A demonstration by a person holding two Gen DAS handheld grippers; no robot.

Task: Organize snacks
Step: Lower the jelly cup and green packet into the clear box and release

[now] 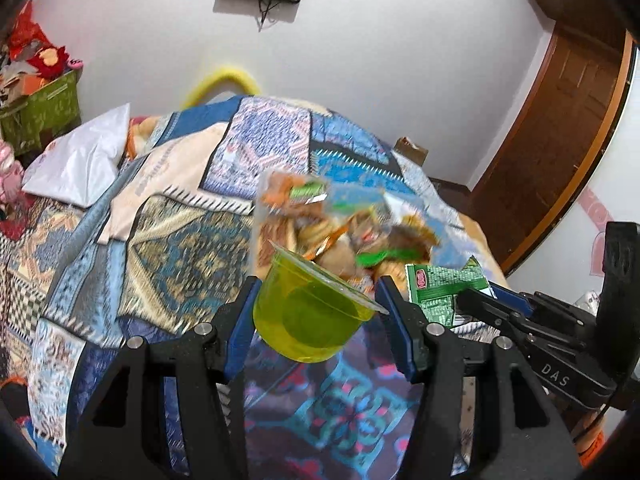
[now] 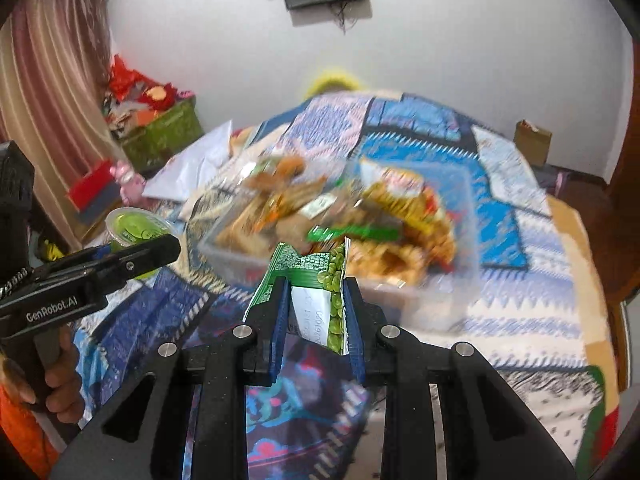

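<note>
My left gripper [image 1: 316, 292] is shut on a green jelly cup [image 1: 306, 312], tilted and held above the bed; the cup also shows in the right wrist view [image 2: 134, 232]. My right gripper [image 2: 316, 284] is shut on a green snack packet [image 2: 316, 284], which also shows in the left wrist view [image 1: 440, 284]. Ahead of both lies a clear plastic container [image 2: 460, 280] full of mixed wrapped snacks [image 2: 320, 208], seen blurred in the left wrist view [image 1: 340, 224]. Both grippers are just short of the container's near edge.
A patchwork quilt [image 1: 180, 208] covers the bed. A white bag [image 1: 80, 156] lies at its left. A green box [image 1: 40, 112] of clutter stands by the wall. A brown cardboard box [image 2: 532, 140] and a wooden door [image 1: 560, 140] are at the right.
</note>
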